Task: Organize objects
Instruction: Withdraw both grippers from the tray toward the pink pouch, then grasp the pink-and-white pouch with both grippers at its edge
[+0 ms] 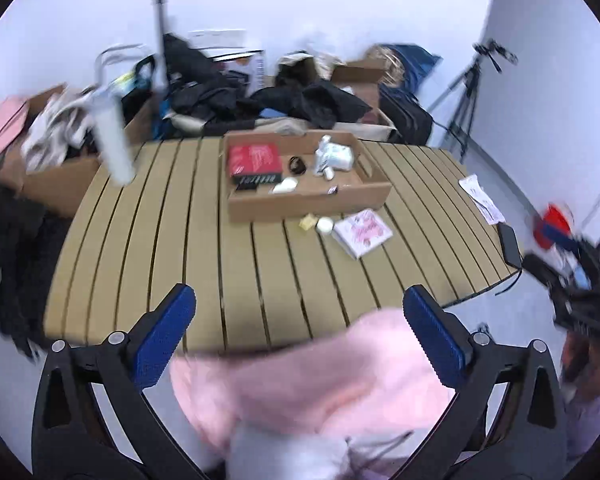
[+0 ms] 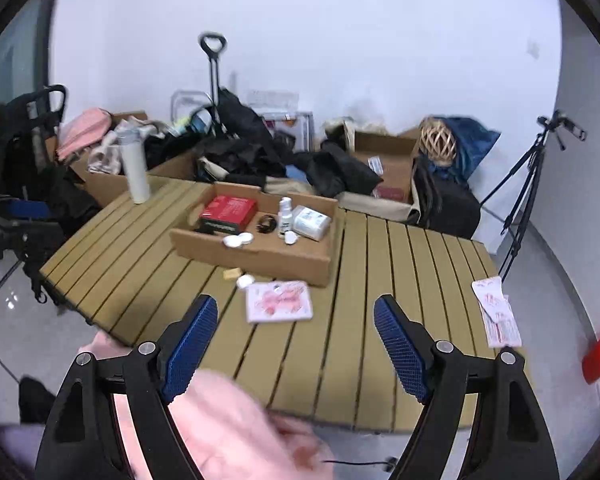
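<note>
Two grippers, left (image 1: 299, 308) and right (image 2: 295, 318), jaws apart and empty, above slatted table (image 2: 148, 248); blurred pink fabric (image 1: 320, 376) hiding near edge.

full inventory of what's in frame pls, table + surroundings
table: 1, tan slats, centre
tray box: 1, brown cardboard, mid-table
red box: 1, in tray
spray bottle: 1, white, upright in tray
pink card: 1, before tray
white bottle: 1, far left table corner
tripod: 1, black, right wall
pink cloth: near edge, below tools
left tool: open
right tool: open
</note>
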Tool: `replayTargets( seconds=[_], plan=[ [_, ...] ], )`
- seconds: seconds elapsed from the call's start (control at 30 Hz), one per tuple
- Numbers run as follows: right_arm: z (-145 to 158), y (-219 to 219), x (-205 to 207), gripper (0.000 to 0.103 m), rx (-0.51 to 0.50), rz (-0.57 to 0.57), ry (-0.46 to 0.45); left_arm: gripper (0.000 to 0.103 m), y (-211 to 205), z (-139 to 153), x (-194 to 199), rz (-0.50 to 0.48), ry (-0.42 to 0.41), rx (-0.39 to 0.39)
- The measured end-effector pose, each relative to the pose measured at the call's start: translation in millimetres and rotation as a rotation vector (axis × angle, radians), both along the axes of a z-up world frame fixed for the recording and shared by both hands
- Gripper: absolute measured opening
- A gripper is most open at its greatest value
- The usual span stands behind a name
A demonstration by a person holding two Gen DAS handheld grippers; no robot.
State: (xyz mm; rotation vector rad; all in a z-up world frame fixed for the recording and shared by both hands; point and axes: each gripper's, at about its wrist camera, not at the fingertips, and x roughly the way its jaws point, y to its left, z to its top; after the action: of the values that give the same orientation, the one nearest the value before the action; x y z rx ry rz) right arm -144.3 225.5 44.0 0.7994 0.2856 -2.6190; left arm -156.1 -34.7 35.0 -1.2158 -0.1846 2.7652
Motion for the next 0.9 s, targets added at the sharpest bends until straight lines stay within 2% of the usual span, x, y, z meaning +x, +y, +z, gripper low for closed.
replayTargets(
  seconds=[0.1,0.17,0.2,0.27,0.33,0.47,0.63,0.7,0.77,0.83,0.9],
  plan=[
    [-29,3,50,0.084,-0.040,-0.045,0.019,0.103,-3,-40,33,0.066,-0.060,0.102],
    [-45,5,64,0.084,-0.084,-0.036,-0.030,0.102,5,-54,30,0.044,-0.141,0.100],
    [-52,4,67,0.084,-0.095,-0.009,-0.065,0.102,10,-56,28,0.024,-0.154,0.080],
    [-59,1,67,0.084,-0.068,-0.006,-0.082,0.103,15,-53,30,0.034,-0.119,0.065],
    [-58,8,61,0.084,-0.105,-0.051,-0.089,0.103,20,-56,30,0.022,-0.113,0.084],
    [-69,15,47,0.084,-0.125,-0.042,-0.147,0.102,26,-71,23,-0.002,-0.149,0.100],
    [-92,27,15,0.084,-0.159,-0.018,-0.201,0.099,45,-85,-18,-0.092,-0.106,0.129],
    [-101,28,-11,0.084,-0.143,-0.025,-0.211,0.089,57,-90,-48,-0.103,-0.087,0.110],
    [-107,27,-40,0.084,-0.143,-0.027,-0.217,0.081,67,-98,-80,-0.117,-0.080,0.125],
    [-114,24,-79,0.084,-0.152,-0.018,-0.227,0.080,76,-112,-115,-0.153,-0.106,0.169],
    [-126,16,-120,0.084,-0.147,0.002,-0.250,0.077,86,-137,-154,-0.190,-0.177,0.232]
  ],
)
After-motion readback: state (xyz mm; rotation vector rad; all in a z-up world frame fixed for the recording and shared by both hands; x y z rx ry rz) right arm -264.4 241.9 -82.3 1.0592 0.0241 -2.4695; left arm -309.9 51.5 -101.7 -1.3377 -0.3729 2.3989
